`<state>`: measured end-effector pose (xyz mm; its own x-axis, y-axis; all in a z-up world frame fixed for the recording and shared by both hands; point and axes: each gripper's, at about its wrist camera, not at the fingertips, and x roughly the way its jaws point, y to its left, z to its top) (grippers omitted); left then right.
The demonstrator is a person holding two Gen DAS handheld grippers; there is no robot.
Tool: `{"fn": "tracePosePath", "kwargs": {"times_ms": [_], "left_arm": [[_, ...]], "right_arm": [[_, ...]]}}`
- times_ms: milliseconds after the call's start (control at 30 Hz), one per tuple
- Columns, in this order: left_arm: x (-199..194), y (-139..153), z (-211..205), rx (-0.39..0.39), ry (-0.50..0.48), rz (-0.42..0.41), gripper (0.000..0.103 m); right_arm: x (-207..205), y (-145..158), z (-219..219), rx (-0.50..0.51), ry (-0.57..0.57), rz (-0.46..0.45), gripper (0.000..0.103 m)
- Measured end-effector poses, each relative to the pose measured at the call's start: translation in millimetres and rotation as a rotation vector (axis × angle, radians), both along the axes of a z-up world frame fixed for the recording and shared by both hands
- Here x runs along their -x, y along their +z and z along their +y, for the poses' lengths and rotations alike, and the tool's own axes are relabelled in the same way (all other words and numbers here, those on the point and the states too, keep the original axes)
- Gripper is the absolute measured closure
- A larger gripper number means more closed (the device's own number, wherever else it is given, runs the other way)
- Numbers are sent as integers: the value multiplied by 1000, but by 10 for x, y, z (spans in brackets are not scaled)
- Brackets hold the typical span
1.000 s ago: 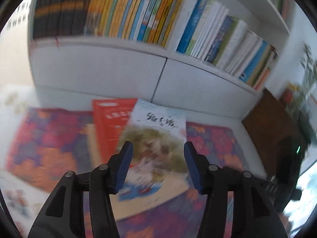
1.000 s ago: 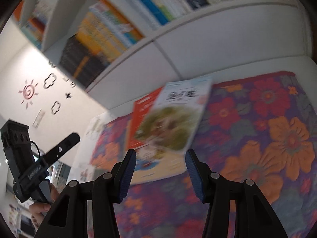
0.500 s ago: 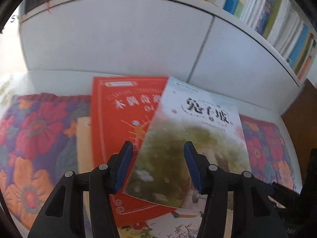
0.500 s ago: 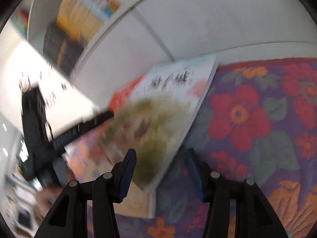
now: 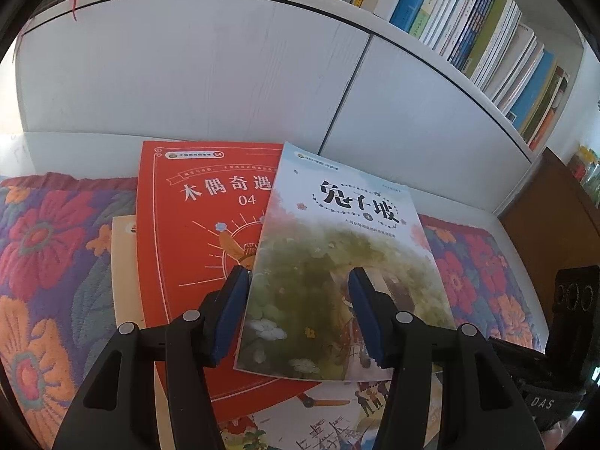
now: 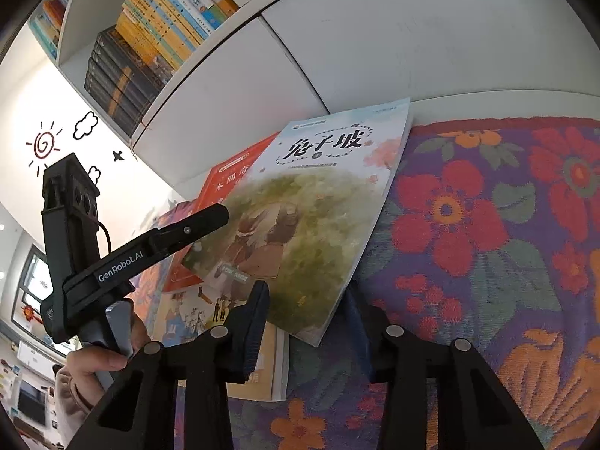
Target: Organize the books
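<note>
Floral cloth (image 5: 56,255) covers the bench, and there's a messy pile of thin books sitting on it right in front of the white cabinet (image 5: 195,75), under the packed shelves (image 5: 468,18).

Going left to right in the left wrist view: a cream book (image 5: 122,262) peeks out at the bottom of the pile, the red book (image 5: 195,225) lies over it, and the pale blue book (image 5: 337,262) with the green meadow cover sits on top, skewed, its left edge overlapping the red one. An illustrated book (image 5: 330,423) pokes out underneath at the near edge.

The left claw (image 5: 298,307) is released, hovering low over the blue book's left half. One pad (image 5: 232,311) sits over the red cover just beside the blue book's edge, the other over the blue cover. Nothing's pinched there.

The right claw (image 6: 309,322) is at the blue book's (image 6: 307,217) near right corner, and its jaws are closing with that corner between them. The right-hand pad is tucked behind the cover, so I can't tell if they're biting yet.

So my read: this is the pick-up step for the top book. Next move probably needs the right claw to get a firm pinch on that corner, then lift without dragging the red book (image 6: 225,183) along. A thin floppy cover could easily bend or slip, so the left claw (image 6: 210,217) steadying the other side seems smart.
</note>
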<state>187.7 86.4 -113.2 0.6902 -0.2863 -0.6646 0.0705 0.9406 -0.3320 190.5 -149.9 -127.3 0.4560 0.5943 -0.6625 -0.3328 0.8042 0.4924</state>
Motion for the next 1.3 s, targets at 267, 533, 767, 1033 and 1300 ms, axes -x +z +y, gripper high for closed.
{"fn": "tracePosePath", "kwargs": {"times_ms": [267, 533, 767, 1033, 1300], "left_arm": [[-22, -22, -24, -18, -1, -1, 51], [-27, -33, -29, -19, -1, -1, 51], [-24, -35, -70, -41, -12, 2, 51], [77, -14, -344, -202, -49, 20, 51], [388, 55, -371, -157, -88, 82, 51]], "right_arm": [[-62, -66, -144, -89, -23, 57, 75], [-49, -66, -152, -102, -21, 61, 75], [-49, -70, -167, -107, -20, 63, 75], [-19, -50, -194, -93, -52, 55, 77], [141, 25, -287, -43, -65, 92, 77]]}}
